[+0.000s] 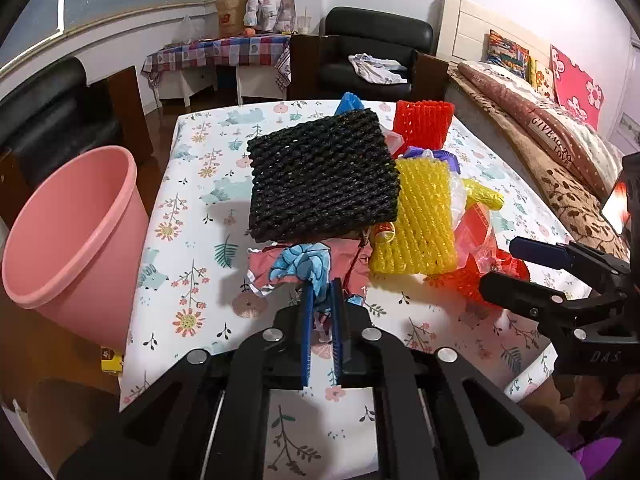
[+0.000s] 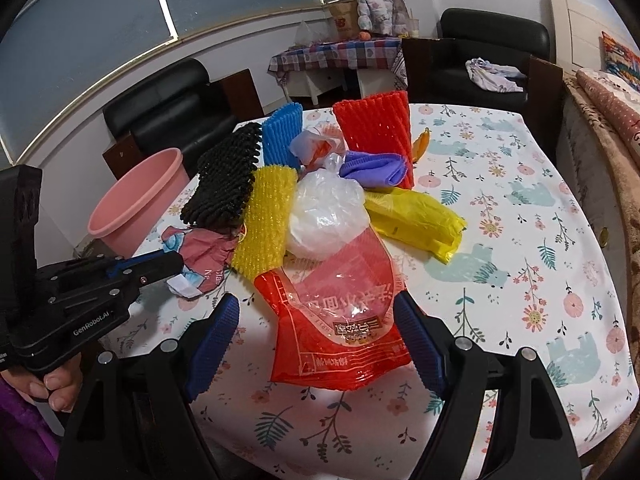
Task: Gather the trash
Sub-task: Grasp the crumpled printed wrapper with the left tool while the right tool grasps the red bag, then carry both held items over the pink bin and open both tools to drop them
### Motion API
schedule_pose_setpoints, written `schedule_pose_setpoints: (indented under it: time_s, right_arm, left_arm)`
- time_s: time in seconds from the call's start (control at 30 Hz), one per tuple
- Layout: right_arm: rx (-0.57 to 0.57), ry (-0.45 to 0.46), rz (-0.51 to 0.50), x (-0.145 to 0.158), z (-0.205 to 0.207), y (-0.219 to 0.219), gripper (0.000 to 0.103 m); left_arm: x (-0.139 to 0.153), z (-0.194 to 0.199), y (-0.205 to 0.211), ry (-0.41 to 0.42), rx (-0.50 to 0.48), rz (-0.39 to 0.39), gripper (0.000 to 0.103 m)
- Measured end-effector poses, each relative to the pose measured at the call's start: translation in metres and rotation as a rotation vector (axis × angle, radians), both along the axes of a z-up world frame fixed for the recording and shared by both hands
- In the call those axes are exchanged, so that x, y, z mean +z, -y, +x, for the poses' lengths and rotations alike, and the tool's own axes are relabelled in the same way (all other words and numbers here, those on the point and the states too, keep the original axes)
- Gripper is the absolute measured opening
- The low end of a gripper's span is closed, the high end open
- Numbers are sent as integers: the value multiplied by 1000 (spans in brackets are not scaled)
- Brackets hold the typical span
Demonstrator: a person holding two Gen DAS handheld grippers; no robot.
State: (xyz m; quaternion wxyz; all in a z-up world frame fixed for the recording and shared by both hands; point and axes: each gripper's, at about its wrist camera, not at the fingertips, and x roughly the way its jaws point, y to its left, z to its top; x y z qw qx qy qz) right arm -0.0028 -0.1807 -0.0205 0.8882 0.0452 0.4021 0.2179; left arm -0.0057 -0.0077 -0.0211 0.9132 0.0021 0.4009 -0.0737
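I'm pinching the crumpled pink wrapper (image 1: 280, 268) at the pile's near-left edge with my left gripper (image 1: 322, 312); right gripper (image 2: 316, 320) is gaping around the red bag (image 2: 340, 320). Pink bin (image 1: 76, 236) looking empty, whole pile remaining.

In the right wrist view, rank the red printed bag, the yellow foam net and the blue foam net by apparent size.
1. red printed bag, though it lies nearest the camera
2. yellow foam net
3. blue foam net, farther back and partly hidden
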Motion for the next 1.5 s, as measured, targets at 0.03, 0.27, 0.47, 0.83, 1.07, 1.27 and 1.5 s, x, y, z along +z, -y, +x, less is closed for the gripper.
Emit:
schedule_pose_setpoints:
  time_s: [0.03,0.27,0.47,0.83,1.07,1.27,1.5]
  right_arm:
    - [2,-1,6,0,0,0,78]
    - [11,-38,67,-6,4,8,78]
    - [42,-60,28,-7,3,2,64]
    - [52,-2,-28,15,-13,0,10]
    - [29,69,77,62,2,14,6]
    - [71,133,211,103,24,12,6]
    - [167,143,323,140,51,-20,6]
  left_arm:
    - [2,-1,0,4,2,3,5]
    - [33,-19,-2,98,7,48,5]
    - [56,-20,-16,133,12,-16,5]
    - [86,-41,-34,216,-1,-74,5]
    - [107,-42,-59,258,75,-113,5]
    - [123,-44,-78,309,151,-87,5]
    - [170,-58,-97,414,214,47,5]
